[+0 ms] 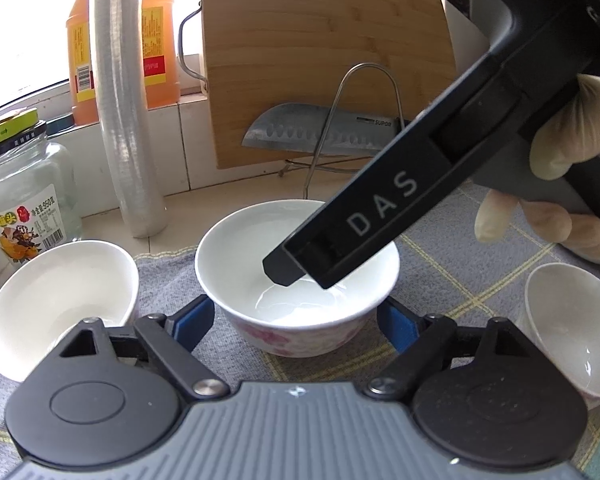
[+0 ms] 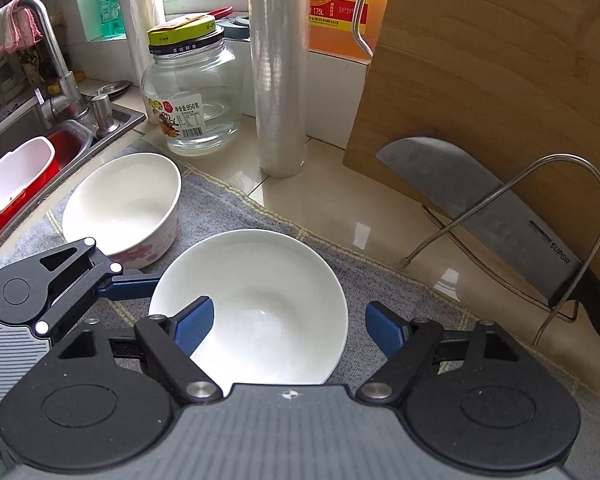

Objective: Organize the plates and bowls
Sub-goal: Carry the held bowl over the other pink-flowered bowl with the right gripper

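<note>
Middle bowl (image 1: 296,276) sits between left gripper (image 1: 296,320) pads, which flank its wall, contact unclear; right gripper (image 2: 288,328) straddles the near rim, one finger (image 2: 194,326) inside, not clamped. Close squarely on the rim before lifting. All three bowls look empty; another bowl (image 1: 60,300) sits left, a third (image 1: 572,320) right.

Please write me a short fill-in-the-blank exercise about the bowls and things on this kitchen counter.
1. Counting the middle bowl, the cloth holds ___ bowls.
2. The middle bowl has ___ flowers on its outside.
3. One finger of the right claw reaches ___ the middle bowl.
4. Behind the knife stands a wooden ___.

Missing words: three; pink; inside; cutting board
</note>
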